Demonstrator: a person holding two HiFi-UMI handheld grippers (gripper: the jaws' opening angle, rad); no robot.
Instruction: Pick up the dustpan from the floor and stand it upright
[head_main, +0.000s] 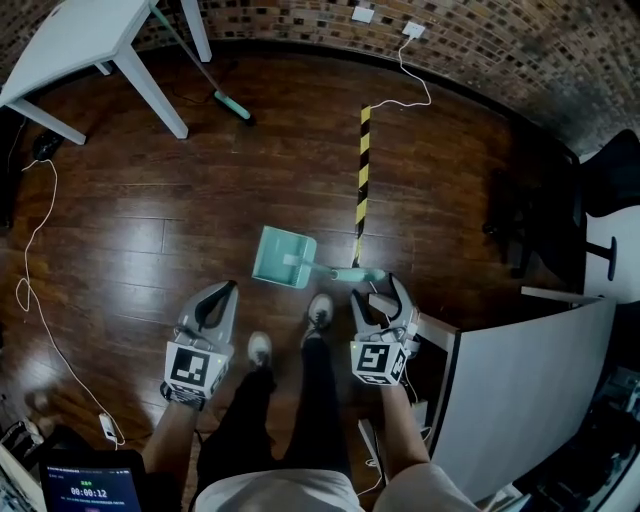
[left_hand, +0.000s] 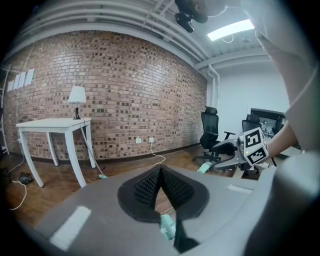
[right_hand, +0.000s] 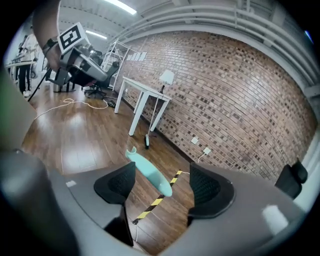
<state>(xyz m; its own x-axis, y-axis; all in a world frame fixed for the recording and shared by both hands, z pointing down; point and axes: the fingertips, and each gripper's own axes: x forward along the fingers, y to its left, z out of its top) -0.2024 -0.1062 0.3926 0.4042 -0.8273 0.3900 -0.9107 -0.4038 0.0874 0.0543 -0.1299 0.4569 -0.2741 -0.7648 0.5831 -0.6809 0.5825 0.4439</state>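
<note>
Dustpan (head_main: 285, 257): rested on the wooden floor (head_main: 200, 180), just ahead of the person's shoes (head_main: 318, 312) and beside the near end of the striped tape (head_main: 363, 170).
Handle (head_main: 345, 274): pointed from the pan toward the right gripper (head_main: 380, 292), its rounded tip close to the jaws.
Right gripper state: jaws spread wide; in the right gripper view the handle lay in the gap, apart from both pads (right_hand: 117, 185), so nothing was clamped.
Left gripper (head_main: 228, 292) state: jaws closed tip to tip on nothing, pads (left_hand: 150, 187) pressed together, with only a sliver of the teal pan visible beyond them; held off to the left, away from the dustpan.
Pose of dustpan: hard to settle from these views; from above the pan showed its open face and the handle ran sideways, which read more as lying or leaning than as standing straight up.
Done so far: judged as no grip in place and neither tool touching the dustpan.
Left to do: if it was indeed lying, closing the right jaws on the handle, lifting, tipping it onto its base and letting go.
</note>
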